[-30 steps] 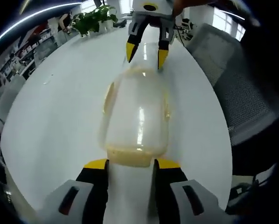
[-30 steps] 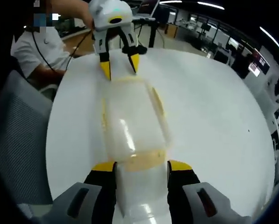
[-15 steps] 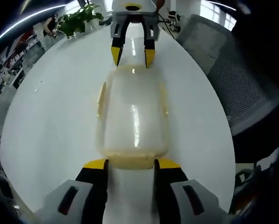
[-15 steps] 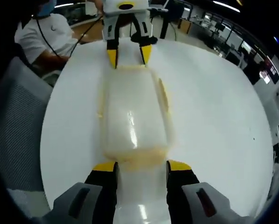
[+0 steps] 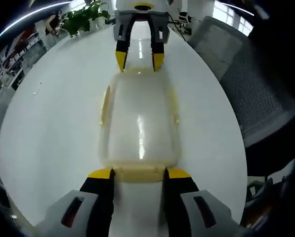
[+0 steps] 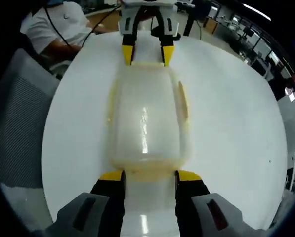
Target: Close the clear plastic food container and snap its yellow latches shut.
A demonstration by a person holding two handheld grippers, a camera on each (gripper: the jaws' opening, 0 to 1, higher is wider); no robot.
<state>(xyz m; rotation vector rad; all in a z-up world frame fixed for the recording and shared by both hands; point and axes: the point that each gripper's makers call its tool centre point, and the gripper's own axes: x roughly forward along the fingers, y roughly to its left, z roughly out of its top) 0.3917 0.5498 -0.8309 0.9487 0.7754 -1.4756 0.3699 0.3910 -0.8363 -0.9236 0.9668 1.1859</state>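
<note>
Left gripper (image 5: 137, 173) at near end of clear container (image 5: 139, 123), jaws apart, yellow tips flanking end latch (image 5: 137, 173). Right gripper (image 6: 143, 176) at opposite end, jaws spread too, tips astride its end latch (image 6: 146, 172). Container lying flat on white round table (image 5: 48, 128), lid on top. Side latches (image 6: 183, 101) visible along long edges. Grey mesh chair (image 5: 256, 94) beside table, potted plant (image 5: 80, 19) at far edge.

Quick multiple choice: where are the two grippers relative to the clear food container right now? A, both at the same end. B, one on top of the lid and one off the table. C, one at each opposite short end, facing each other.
C: the left gripper sits at the near end of the container while the right gripper faces it from the far end.
</note>
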